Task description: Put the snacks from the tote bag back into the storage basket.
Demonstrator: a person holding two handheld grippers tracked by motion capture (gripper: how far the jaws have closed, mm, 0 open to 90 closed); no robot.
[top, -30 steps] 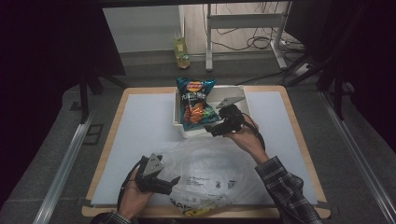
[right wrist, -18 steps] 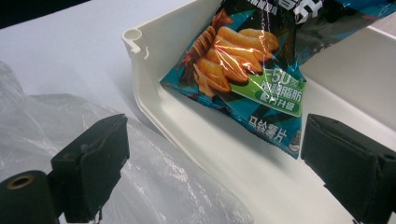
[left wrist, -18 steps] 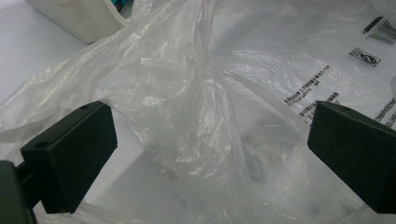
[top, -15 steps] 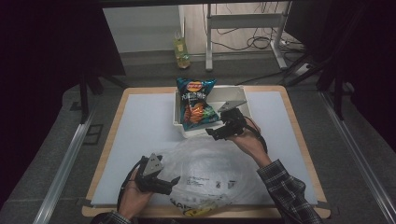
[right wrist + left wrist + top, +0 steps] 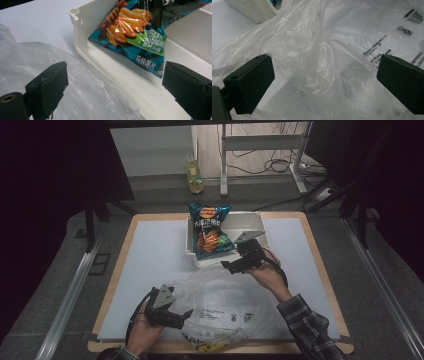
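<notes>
Both your grippers gape, holding nothing: right gripper [image 5: 229, 266] faces the chip bag [image 5: 135, 32] marked "50", left gripper [image 5: 186, 313] the printed plastic bag [image 5: 317, 65].

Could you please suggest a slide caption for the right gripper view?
Open right gripper poised at the white bin's rim, facing the chip bag, beside a clear plastic bag.

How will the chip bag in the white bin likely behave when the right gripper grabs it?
The chip bag looks puffed, so probably light and yielding. Its glossy film may slip between the right gripper jaws. Leaning against the white bin wall, it could flop over if nudged.
</notes>
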